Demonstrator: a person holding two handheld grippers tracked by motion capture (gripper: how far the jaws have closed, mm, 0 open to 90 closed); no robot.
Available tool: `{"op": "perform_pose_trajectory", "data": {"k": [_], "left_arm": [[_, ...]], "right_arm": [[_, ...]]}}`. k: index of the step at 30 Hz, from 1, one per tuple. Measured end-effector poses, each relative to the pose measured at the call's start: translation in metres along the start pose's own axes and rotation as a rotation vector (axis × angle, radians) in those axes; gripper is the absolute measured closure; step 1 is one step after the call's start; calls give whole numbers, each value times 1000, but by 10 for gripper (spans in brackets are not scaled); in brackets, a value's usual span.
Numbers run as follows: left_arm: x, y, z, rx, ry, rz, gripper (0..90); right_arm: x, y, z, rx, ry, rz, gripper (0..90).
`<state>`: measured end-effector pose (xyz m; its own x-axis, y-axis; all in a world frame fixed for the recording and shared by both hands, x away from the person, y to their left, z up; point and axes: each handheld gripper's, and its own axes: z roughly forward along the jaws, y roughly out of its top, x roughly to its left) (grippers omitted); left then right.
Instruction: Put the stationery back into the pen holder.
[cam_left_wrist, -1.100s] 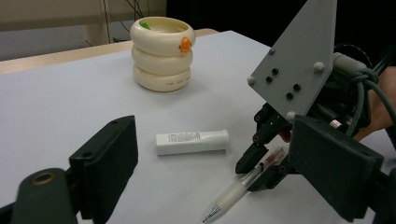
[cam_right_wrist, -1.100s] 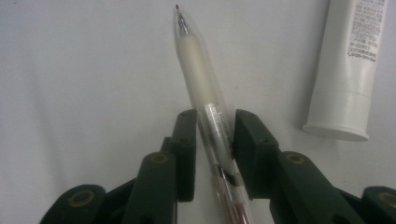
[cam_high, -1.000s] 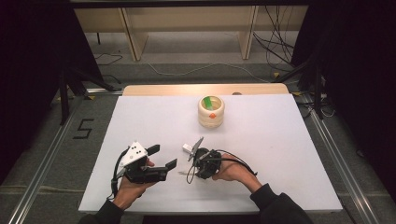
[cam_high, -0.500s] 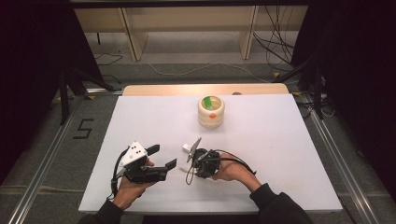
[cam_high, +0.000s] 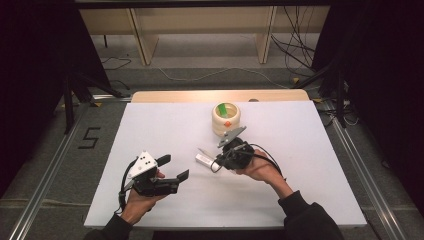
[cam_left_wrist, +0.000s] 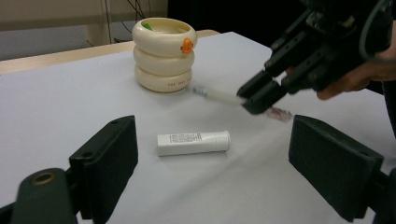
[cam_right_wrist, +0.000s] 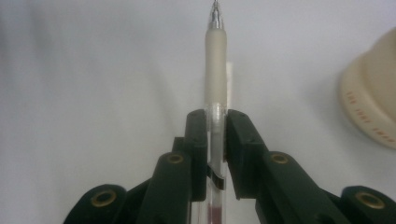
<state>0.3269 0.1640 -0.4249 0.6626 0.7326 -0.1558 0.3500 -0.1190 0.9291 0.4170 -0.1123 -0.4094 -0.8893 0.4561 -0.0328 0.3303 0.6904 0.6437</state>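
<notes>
A clear pen with a pale rubber grip (cam_right_wrist: 215, 70) juts forward from my right gripper (cam_right_wrist: 216, 121), whose jaws are shut on its barrel. In the high view the right gripper (cam_high: 218, 159) holds the pen (cam_high: 205, 151) low over the middle of the white table. A white capped tube (cam_high: 202, 160) lies just beside it. My left gripper (cam_high: 173, 167) hovers open near the front left. In its own view, the left gripper (cam_left_wrist: 214, 135) frames the tube (cam_left_wrist: 193, 143). Beyond it are the pen (cam_left_wrist: 217, 95) and the right gripper (cam_left_wrist: 259, 95).
A cream ringed holder (cam_high: 226, 118) with a green piece inside and an orange dot stands toward the back of the table (cam_high: 310, 165); it appears as the holder (cam_left_wrist: 162, 55) and the holder (cam_right_wrist: 373, 102). Wooden shelving and cables lie beyond the far edge.
My right gripper has moved away from the person and slightly right, toward the holder, carrying the pen. The left gripper has stayed in place, open.
</notes>
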Motion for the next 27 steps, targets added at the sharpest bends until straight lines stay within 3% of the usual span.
{"op": "perform_pose_trajectory", "data": {"k": [3,8,20,27], "left_arm": [[0,0,0,4,1,6,152],[0,0,0,4,2,5,152],[1,-1,1,10,5,9,152],[1,-1,1,8,5,7,152]], "right_arm": [[-10,-1,-10,-89,-43,56,798],[-21,-4,-18,-185,-97,122,798],[-44,-4,-22,-277,-133,208,797],[-63,10,-27,-315,-187,244,797]]}}
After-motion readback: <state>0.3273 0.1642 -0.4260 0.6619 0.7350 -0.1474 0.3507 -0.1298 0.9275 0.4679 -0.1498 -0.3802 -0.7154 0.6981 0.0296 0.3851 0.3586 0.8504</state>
